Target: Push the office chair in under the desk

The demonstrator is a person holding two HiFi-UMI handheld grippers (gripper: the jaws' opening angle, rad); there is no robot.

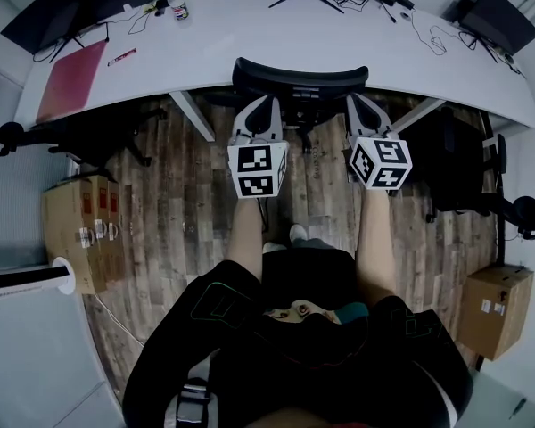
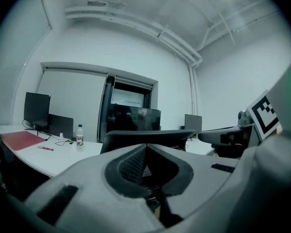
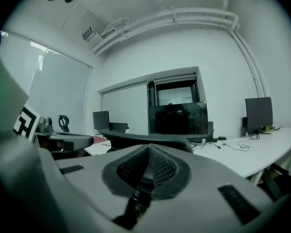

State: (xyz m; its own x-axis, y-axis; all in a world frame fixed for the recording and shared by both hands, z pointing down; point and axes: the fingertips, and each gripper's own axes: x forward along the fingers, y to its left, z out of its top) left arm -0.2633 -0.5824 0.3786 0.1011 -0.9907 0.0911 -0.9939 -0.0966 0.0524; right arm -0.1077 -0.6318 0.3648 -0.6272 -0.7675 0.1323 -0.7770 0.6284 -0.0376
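Black curved-back office chair (image 1: 299, 78) sits with its backrest at the edge of the long white surface (image 1: 339, 27). Your left gripper (image 1: 257, 105) and right gripper (image 1: 364, 105), both closed and empty, are just behind it. Push unevenly and it may swivel aside.

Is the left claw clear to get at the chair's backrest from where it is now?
Likely yes. The left claw, shut, points at the office chair's backrest from close behind, and neither the head view nor the left gripper view shows anything between them. Whether it already touches, I cannot tell.
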